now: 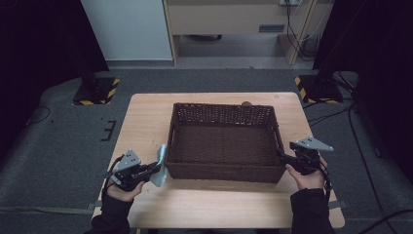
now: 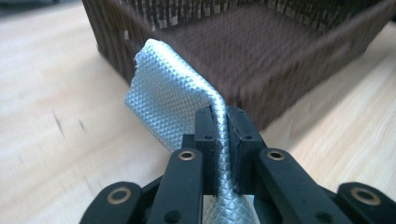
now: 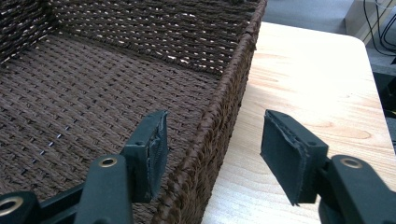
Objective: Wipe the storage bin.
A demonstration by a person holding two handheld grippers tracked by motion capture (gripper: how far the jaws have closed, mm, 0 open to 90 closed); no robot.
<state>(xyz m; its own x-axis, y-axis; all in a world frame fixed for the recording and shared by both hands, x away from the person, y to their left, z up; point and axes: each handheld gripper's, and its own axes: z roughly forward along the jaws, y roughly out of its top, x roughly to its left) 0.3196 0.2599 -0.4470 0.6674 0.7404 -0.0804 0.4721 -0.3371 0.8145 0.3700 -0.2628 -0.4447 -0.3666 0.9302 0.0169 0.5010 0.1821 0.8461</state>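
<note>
A: What's the biggest thing here?

B: The light wooden tabletop (image 1: 214,204). On it sits a dark brown woven basket (image 1: 224,171), rectangular and open-topped, between the two tools.

A: And the left tool?

B: The left tool (image 1: 155,168) sits just off the basket's near left corner, jaws clamped fully on a silvery cloth (image 1: 160,165) with a fine diamond weave. In the left gripper view the cloth (image 2: 173,93) runs up between the pads and flops over to the left, its free end standing ahead of the jaws and close against the basket's outer wall (image 2: 261,88).

A: The right one?

B: The right tool (image 1: 285,157) is at the basket's near right corner. In the right gripper view its jaws stand wide apart, astride the basket's right wall (image 3: 224,107): one pad inside over the woven floor, the other outside over the tabletop (image 3: 317,79). Neither pad presses the wall, so it holds nothing.
</note>
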